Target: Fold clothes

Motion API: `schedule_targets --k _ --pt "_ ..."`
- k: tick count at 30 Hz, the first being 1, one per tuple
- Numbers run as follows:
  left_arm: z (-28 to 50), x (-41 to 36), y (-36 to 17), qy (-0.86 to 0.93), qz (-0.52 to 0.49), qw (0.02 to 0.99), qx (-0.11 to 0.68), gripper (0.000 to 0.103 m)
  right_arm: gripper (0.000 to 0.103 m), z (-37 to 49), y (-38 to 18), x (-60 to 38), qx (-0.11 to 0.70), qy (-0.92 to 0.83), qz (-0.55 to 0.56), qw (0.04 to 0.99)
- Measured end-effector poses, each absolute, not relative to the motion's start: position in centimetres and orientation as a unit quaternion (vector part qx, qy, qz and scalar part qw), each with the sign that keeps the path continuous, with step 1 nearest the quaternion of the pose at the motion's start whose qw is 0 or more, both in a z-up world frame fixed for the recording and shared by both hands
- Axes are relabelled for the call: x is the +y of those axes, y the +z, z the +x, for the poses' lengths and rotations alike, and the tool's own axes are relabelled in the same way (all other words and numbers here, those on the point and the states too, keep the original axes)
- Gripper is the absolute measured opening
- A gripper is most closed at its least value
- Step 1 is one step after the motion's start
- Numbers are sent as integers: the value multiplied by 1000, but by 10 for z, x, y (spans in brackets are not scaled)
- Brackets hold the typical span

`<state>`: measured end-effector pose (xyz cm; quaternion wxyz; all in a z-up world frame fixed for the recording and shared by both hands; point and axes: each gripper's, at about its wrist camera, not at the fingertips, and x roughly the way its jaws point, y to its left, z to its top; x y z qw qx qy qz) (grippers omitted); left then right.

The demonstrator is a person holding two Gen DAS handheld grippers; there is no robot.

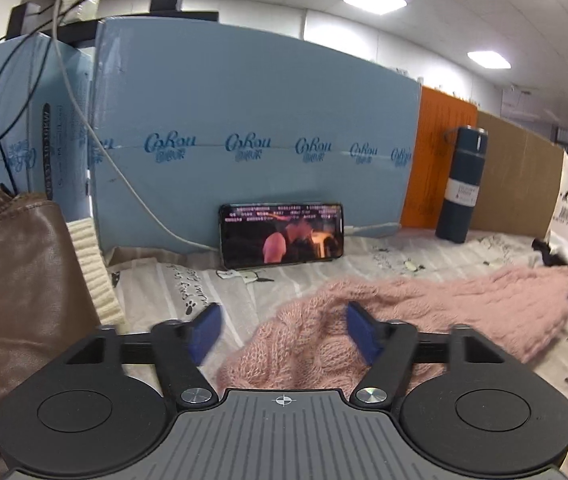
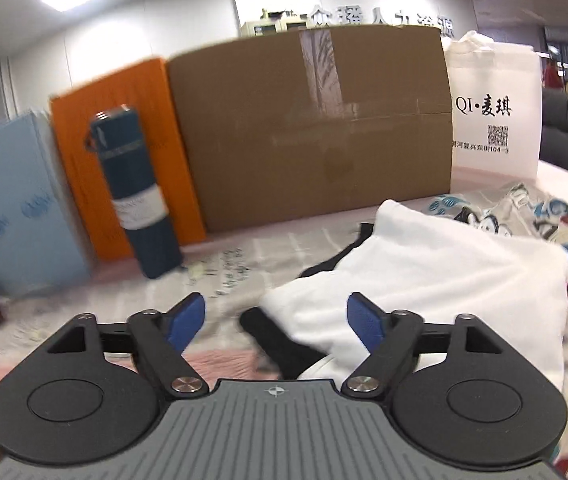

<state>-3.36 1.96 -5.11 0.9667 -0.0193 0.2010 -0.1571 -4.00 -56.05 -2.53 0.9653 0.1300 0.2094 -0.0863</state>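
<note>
The left gripper (image 1: 282, 312) has its two blue-padded fingers (image 1: 208, 330) spread wide apart with nothing between them, poised over the near end of a fluffy pink cable-knit sweater (image 1: 424, 312) that lies rumpled across the grey striped bedsheet with small cartoon prints (image 1: 188, 284). Just to its left sits a brown leather-look garment (image 1: 12, 288) with a cream ribbed knit cuff (image 1: 92, 264) along its edge. Beyond the sweater a black smartphone (image 1: 282, 236), lying on its long side with a video playing, leans against a pale blue printed carton (image 1: 252, 128), and a white cable (image 1: 124, 176) runs down to it. Farther right stand an orange panel (image 1: 440, 160) and a dark teal cylindrical flask with a white label (image 1: 462, 184). The right gripper (image 2: 276, 316) is likewise released, its blue pads well apart and empty, held above a folded white garment (image 2: 424, 272) that lies on top of a black garment (image 2: 280, 340); this view is blurred. Behind them a cartoon-printed grey cloth (image 2: 524, 212) lies bunched, a large brown cardboard box (image 2: 312, 120) stands upright, and a white tote bag with black lettering (image 2: 496, 108) stands beside it.
</note>
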Motion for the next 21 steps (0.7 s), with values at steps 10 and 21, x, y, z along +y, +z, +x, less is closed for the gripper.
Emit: schedule_targets --k 10,21 --pt "-24 11 -67 -58 58 967 240 98 86 -68 -27 -522 228 -81 197 950" --pt "-34 16 -59 -51 40 975 210 98 86 -66 -67 -538 256 -60 372 890"
